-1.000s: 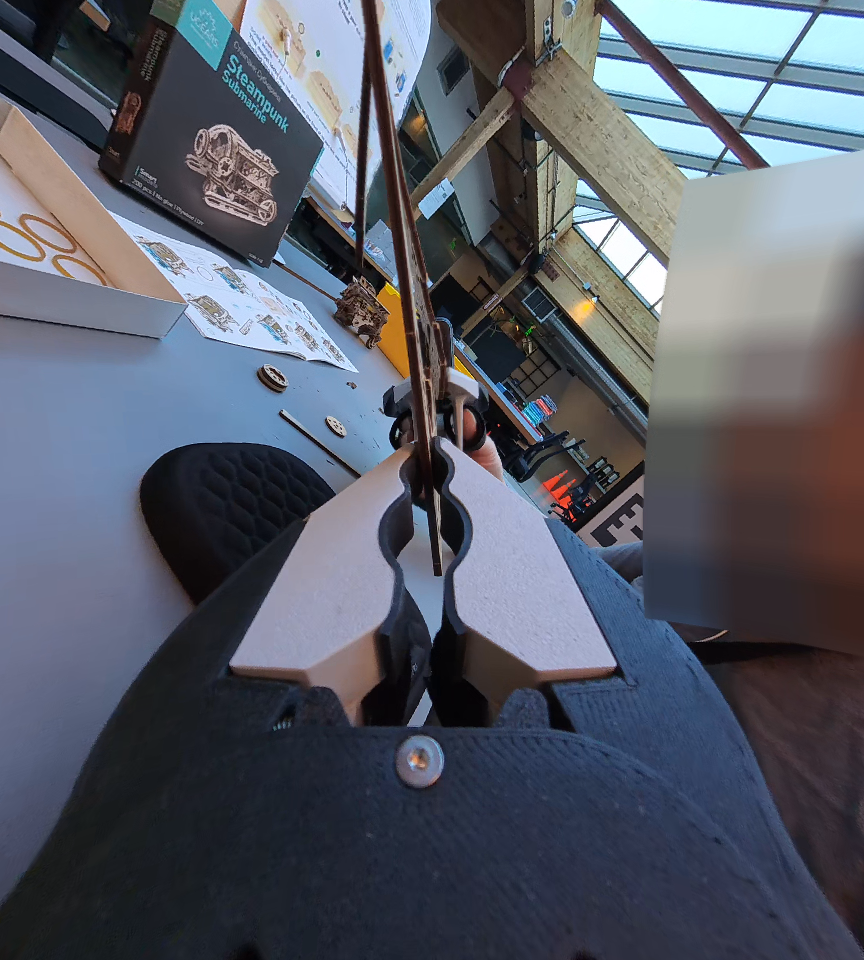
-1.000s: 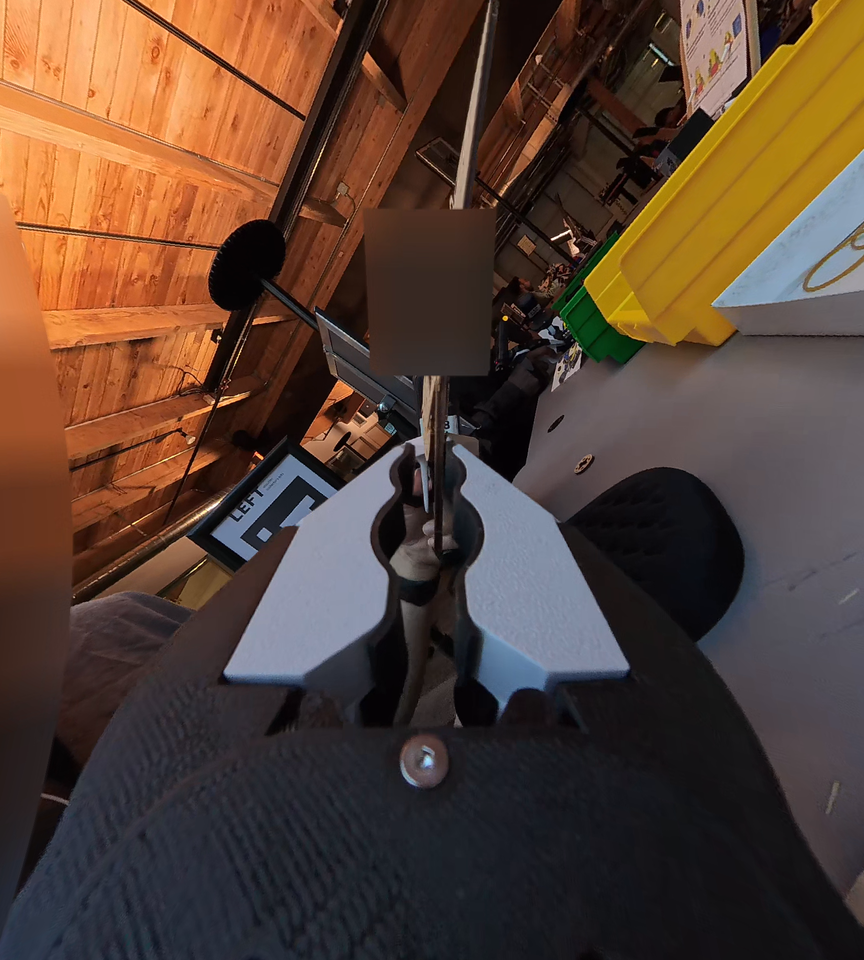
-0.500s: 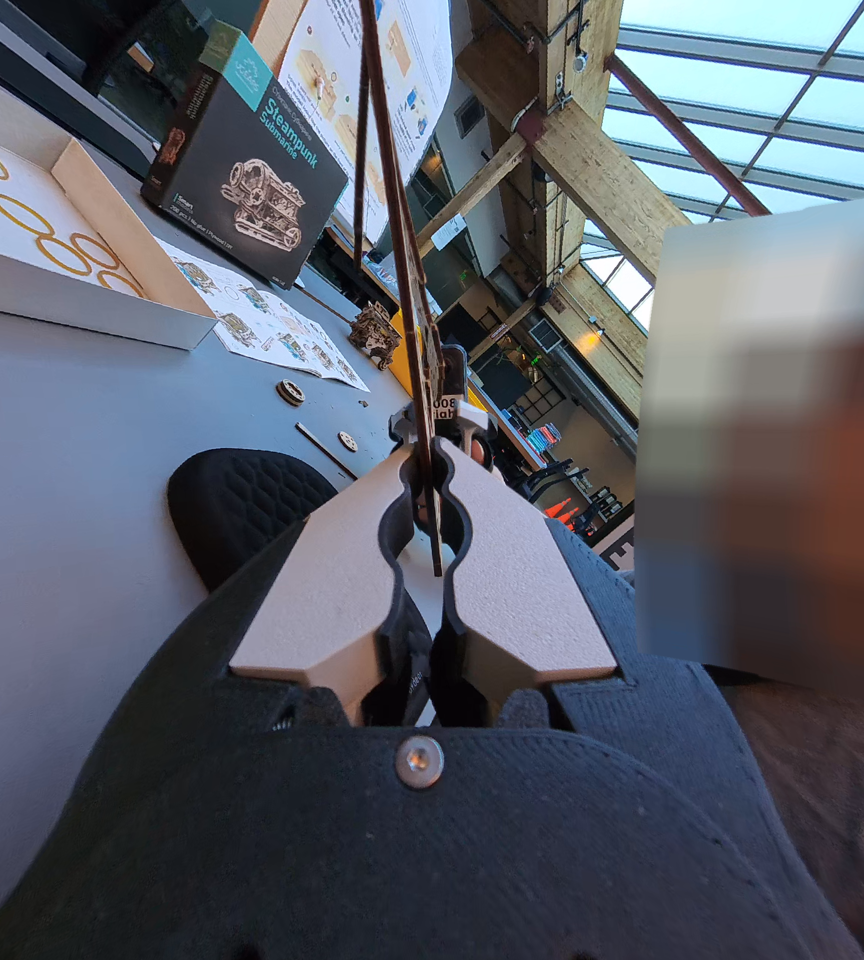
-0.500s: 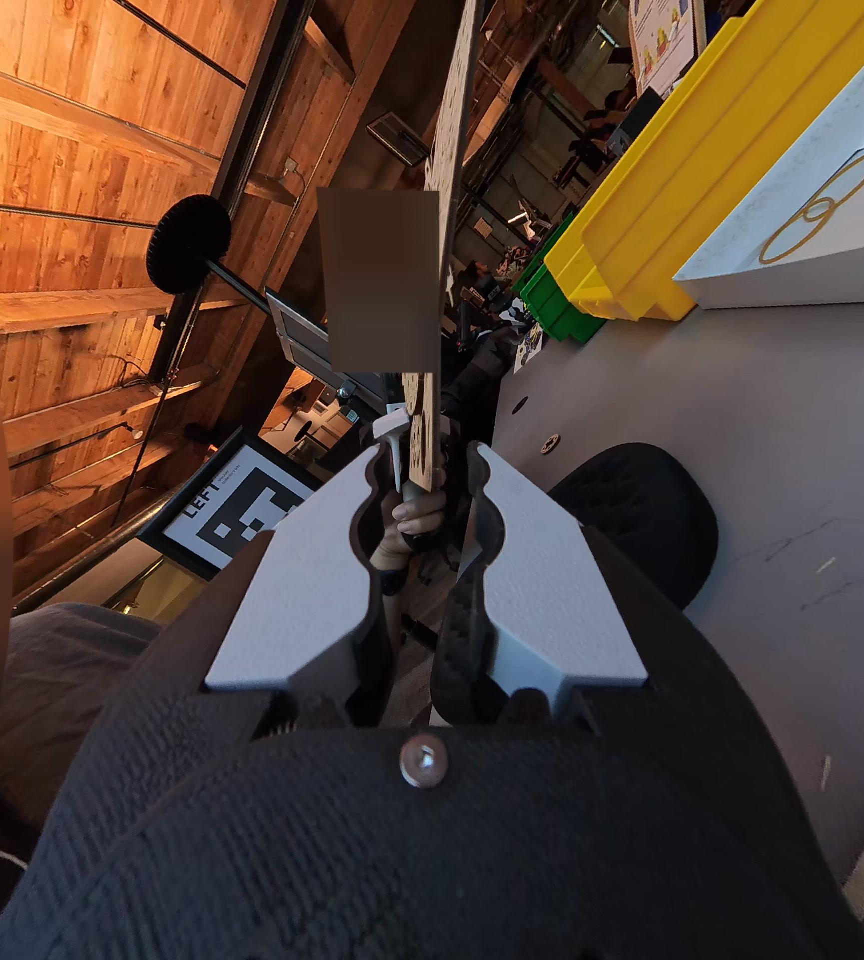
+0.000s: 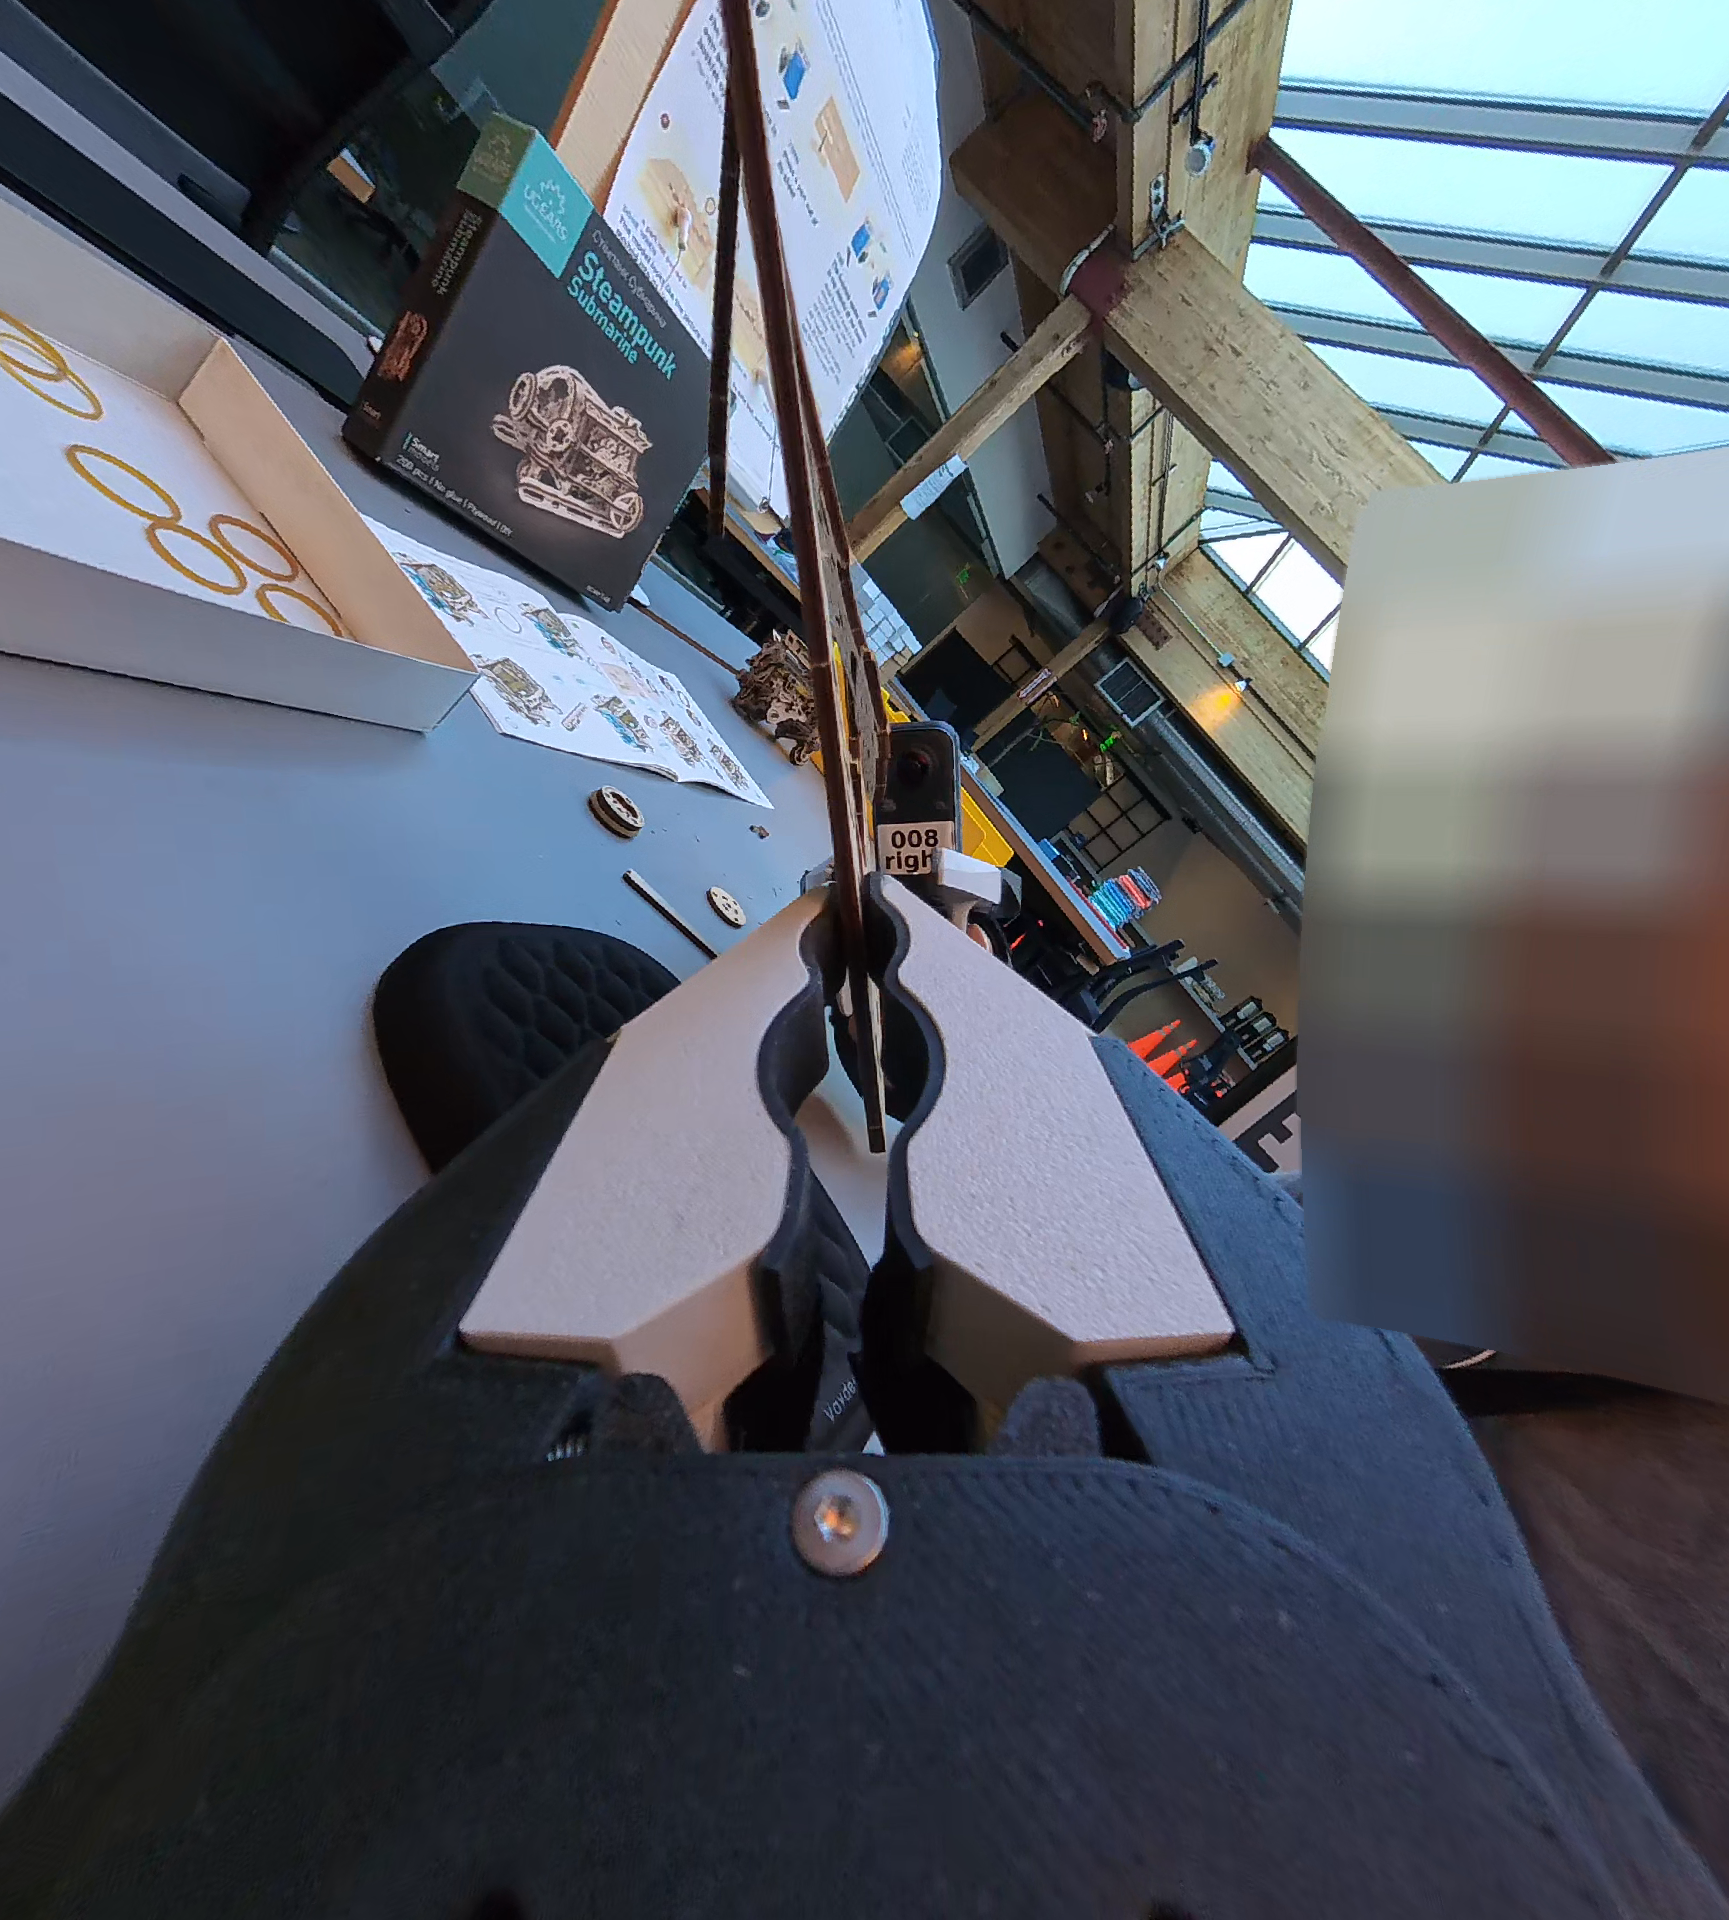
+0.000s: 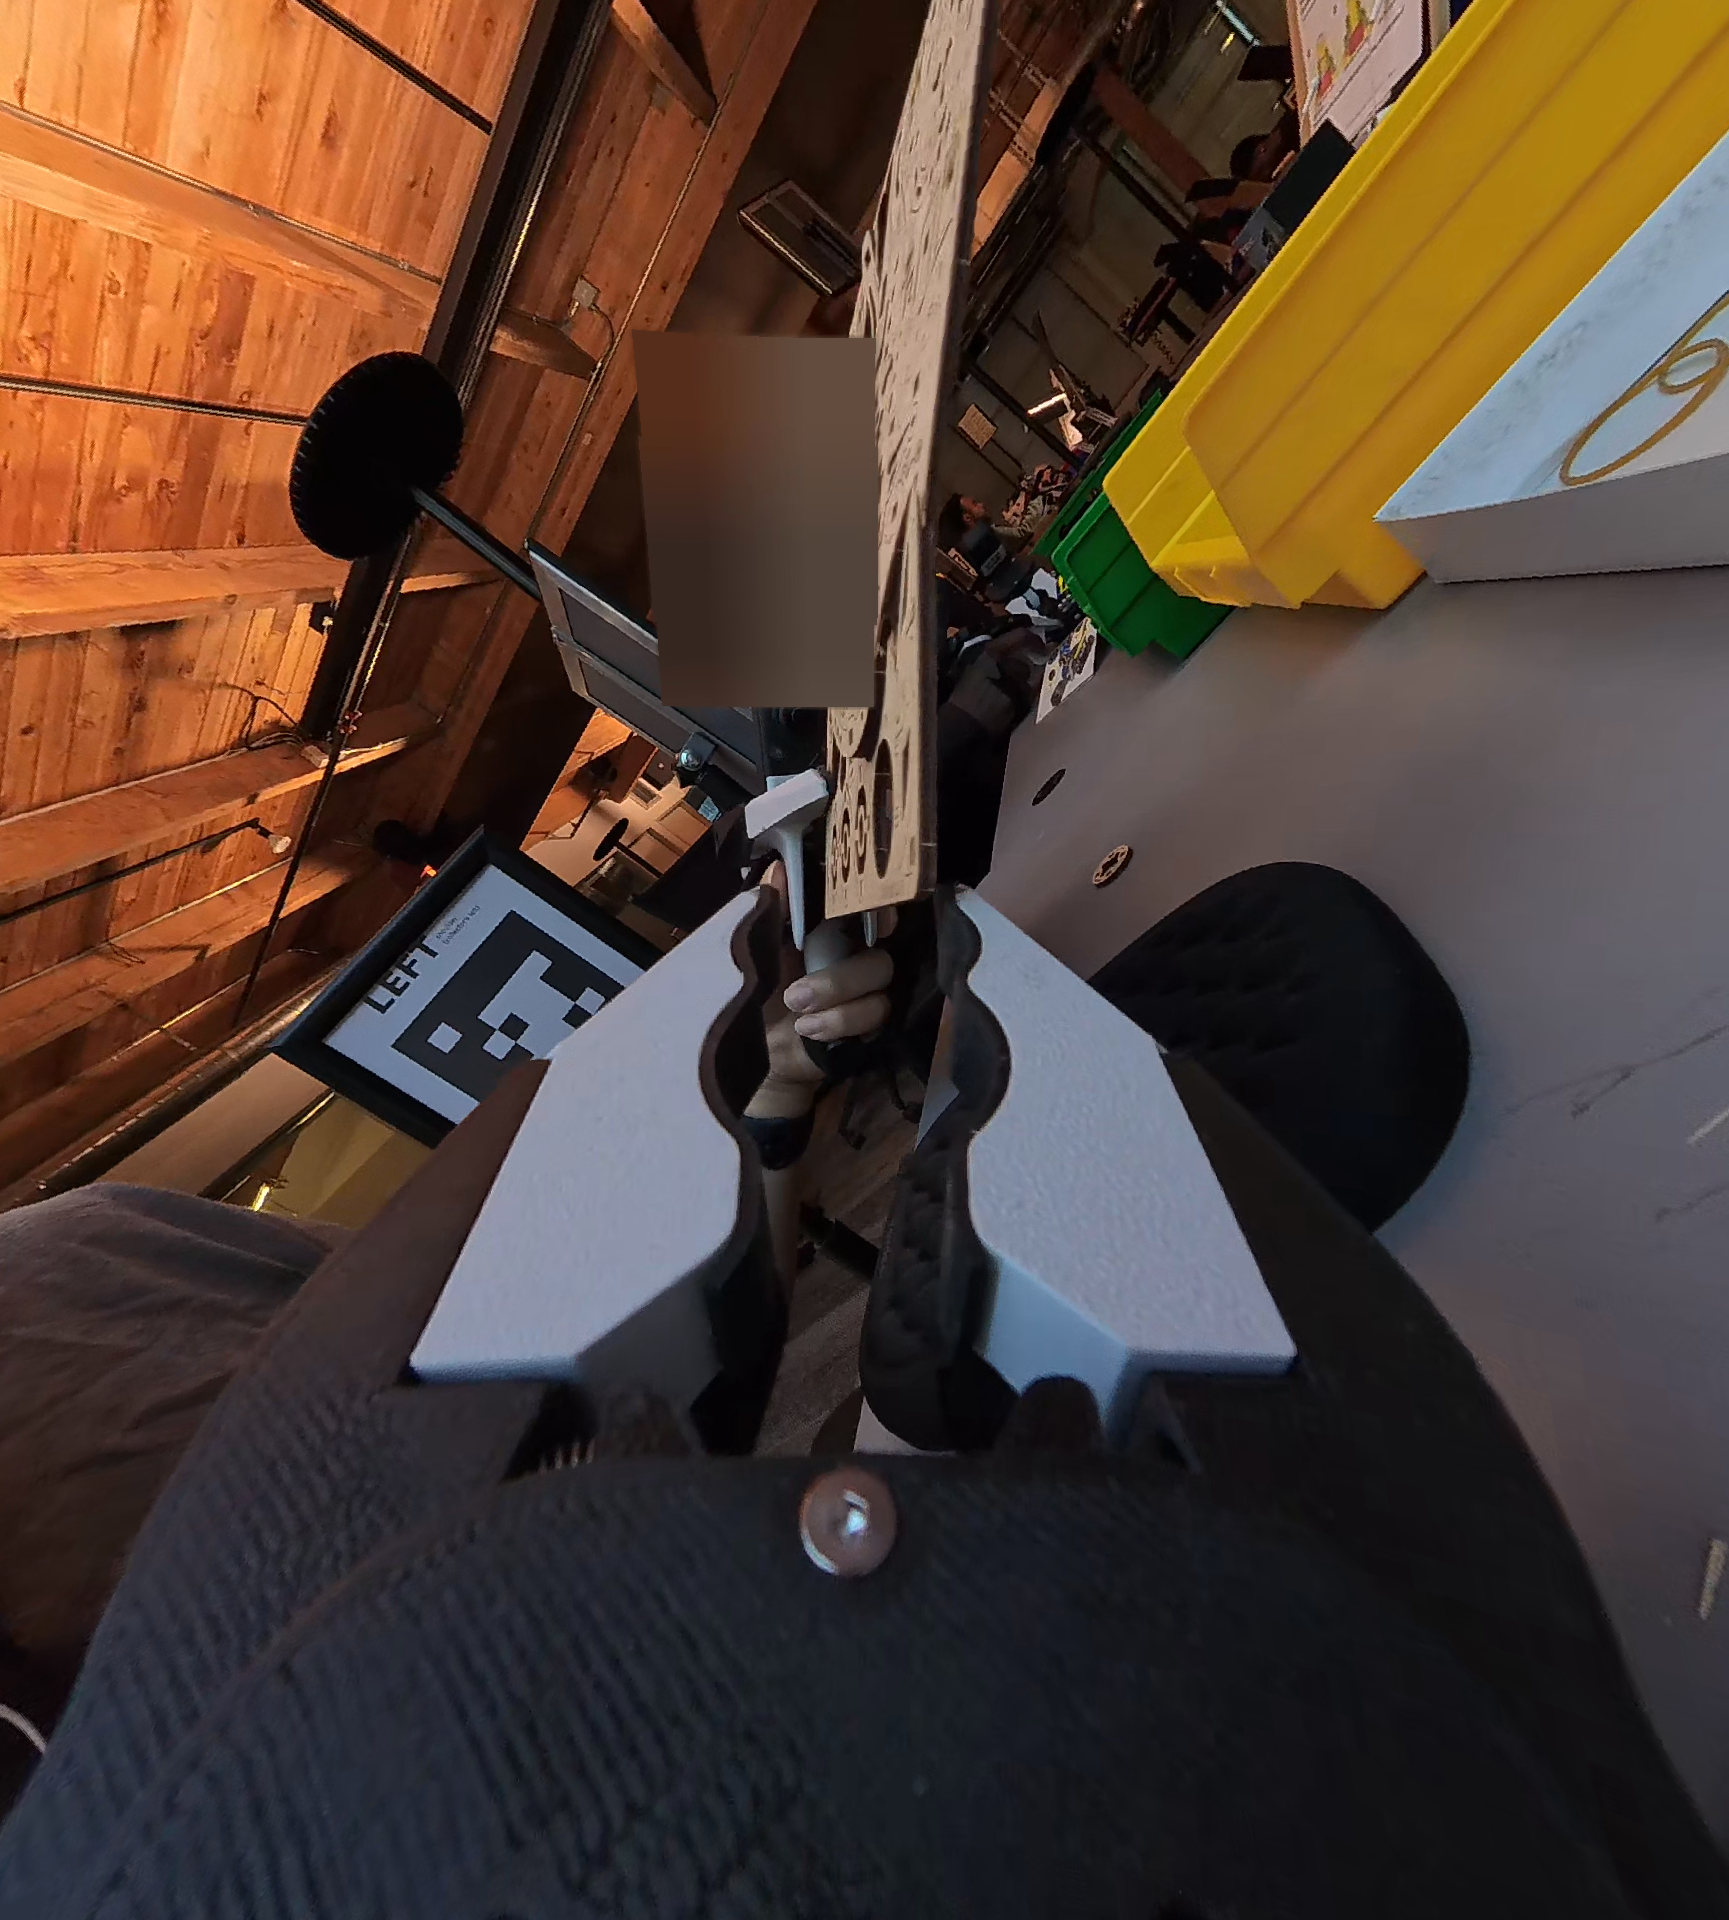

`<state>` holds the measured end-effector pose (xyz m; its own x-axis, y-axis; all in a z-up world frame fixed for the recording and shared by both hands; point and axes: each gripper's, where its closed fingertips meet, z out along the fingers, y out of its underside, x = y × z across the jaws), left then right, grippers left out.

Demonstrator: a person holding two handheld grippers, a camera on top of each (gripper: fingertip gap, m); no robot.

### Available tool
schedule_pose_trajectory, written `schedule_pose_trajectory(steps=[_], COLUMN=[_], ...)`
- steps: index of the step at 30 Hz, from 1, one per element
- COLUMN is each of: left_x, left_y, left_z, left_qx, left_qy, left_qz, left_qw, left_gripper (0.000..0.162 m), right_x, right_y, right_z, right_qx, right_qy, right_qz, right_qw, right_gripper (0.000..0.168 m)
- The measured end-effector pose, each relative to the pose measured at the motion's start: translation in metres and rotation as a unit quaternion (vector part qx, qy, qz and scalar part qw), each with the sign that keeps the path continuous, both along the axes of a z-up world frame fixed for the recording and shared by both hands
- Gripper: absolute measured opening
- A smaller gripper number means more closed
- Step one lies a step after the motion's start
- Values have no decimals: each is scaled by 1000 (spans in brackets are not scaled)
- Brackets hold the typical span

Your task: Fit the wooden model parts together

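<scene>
A thin wooden parts sheet (image 5: 787, 416) stands upright, seen edge-on in the left wrist view. My left gripper (image 5: 855, 904) is shut on its lower edge. In the right wrist view the same sheet (image 6: 917, 416) shows its laser-cut face. Its lower corner sits at the mouth of my right gripper (image 6: 855, 904), which is open and not clamping it. The left gripper's white fingers (image 6: 787, 821) and a hand (image 6: 839, 997) show just behind the sheet. The right gripper (image 5: 917, 821) shows beyond the sheet in the left wrist view.
On the grey table are a white tray (image 5: 164, 623) with gold rings, the kit box (image 5: 538, 395), an instruction booklet (image 5: 579, 675), loose wooden gears (image 5: 616, 810), a stick (image 5: 668, 925) and a part-built model (image 5: 777, 686). A black pad (image 5: 507, 1008) lies near. Yellow bins (image 6: 1359, 364) stand at the back.
My right gripper was shut on the sheet and has opened, letting go of it. The sheet has turned its face toward the right camera. My left gripper keeps its hold.
</scene>
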<state>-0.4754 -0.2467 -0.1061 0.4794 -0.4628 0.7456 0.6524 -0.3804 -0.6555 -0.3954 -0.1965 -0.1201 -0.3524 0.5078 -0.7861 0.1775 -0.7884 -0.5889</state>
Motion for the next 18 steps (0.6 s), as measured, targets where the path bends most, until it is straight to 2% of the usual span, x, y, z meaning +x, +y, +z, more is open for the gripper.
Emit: schedule_pose_trajectory(steps=[13,17,18], left_x=[27,37,40], left_y=[19,23,23], left_z=[13,12,12], left_qx=[14,11,12], left_qy=[26,41,45], left_qz=[4,0,-4], left_qw=[1000,999,999], left_gripper=[0,0,0], right_x=[-8,-13,-12], right_y=[-16,-10,-9], right_z=[15,17,19], right_qx=[1,-38,-38], right_qy=[48,55,64], right_qz=[-1,-11,-13], right_qw=[999,998,997], right_gripper=[40,30,13])
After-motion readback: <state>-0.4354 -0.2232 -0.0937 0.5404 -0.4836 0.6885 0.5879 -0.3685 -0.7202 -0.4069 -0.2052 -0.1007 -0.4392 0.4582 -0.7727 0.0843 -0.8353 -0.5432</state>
